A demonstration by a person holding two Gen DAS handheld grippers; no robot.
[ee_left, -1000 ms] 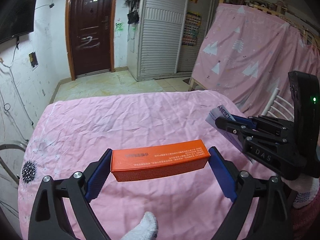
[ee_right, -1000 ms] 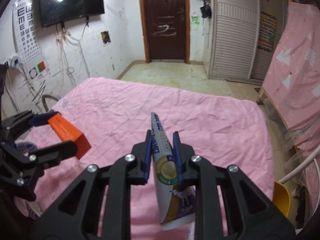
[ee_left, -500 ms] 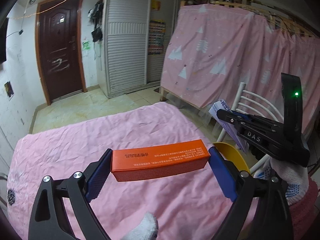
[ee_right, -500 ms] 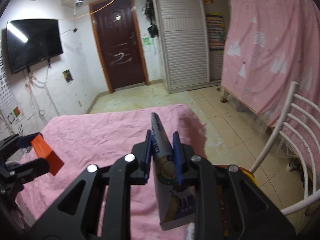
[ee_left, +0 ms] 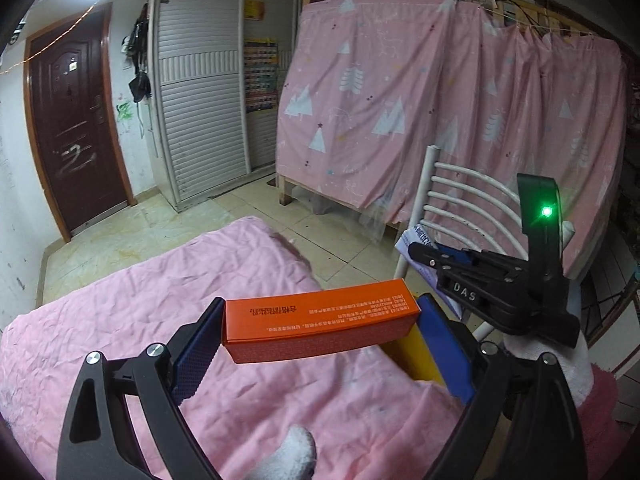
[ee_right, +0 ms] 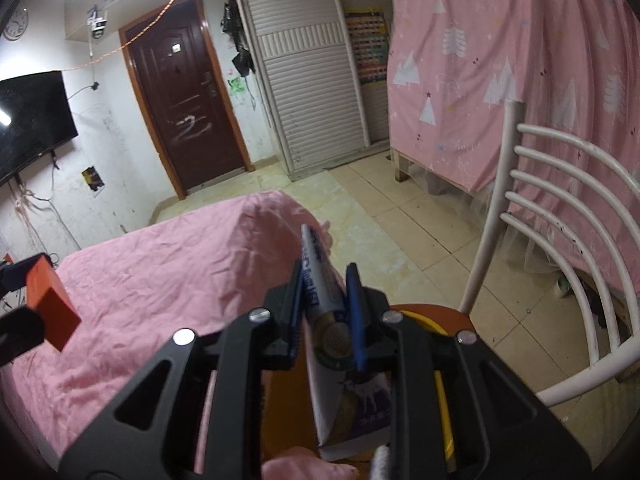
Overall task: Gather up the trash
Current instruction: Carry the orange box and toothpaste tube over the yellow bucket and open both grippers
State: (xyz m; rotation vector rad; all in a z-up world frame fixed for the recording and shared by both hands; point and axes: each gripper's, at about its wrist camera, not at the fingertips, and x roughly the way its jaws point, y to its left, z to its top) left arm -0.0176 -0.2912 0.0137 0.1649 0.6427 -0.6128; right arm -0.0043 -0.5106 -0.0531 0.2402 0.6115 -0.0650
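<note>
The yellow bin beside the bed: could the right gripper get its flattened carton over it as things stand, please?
Probably yes: the right gripper, shut on the flattened carton, hangs right above the yellow bin, with nothing visible between them.

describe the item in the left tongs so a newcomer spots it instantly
Find the pink bedspread. Above its near edge, the left tongs clamp an orange box end to end between blue pads. It is long, plain orange with small print, unlike the flattened white-and-purple box in the right tongs.
</note>
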